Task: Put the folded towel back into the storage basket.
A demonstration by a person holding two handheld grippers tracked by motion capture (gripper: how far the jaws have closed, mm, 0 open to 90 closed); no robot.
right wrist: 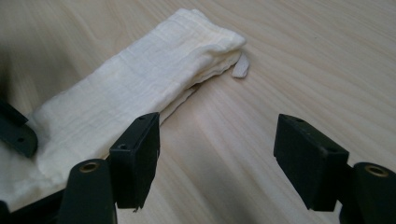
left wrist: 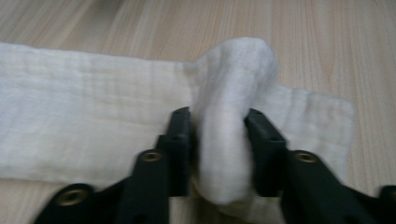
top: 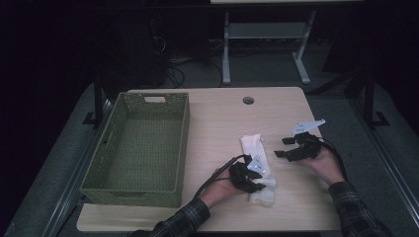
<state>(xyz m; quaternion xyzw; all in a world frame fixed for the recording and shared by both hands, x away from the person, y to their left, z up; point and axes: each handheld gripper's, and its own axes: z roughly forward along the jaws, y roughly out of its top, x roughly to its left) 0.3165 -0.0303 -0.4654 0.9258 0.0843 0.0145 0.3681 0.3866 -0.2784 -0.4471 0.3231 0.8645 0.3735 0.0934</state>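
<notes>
A white folded cloth (top: 257, 168) lies lengthwise at lower centre of the high view, right of the basket (top: 143, 148), one fold pinched up.

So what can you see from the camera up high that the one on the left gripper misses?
The high view alone takes in the green basket, standing apart from the cloth at the table's left, the right gripper with its jaws open, and both forearms. The left gripper view alone reveals that the left gripper has pinched up a fold of the white cloth between its jaws. Both views share the cloth, the left gripper and the wooden table.
</notes>
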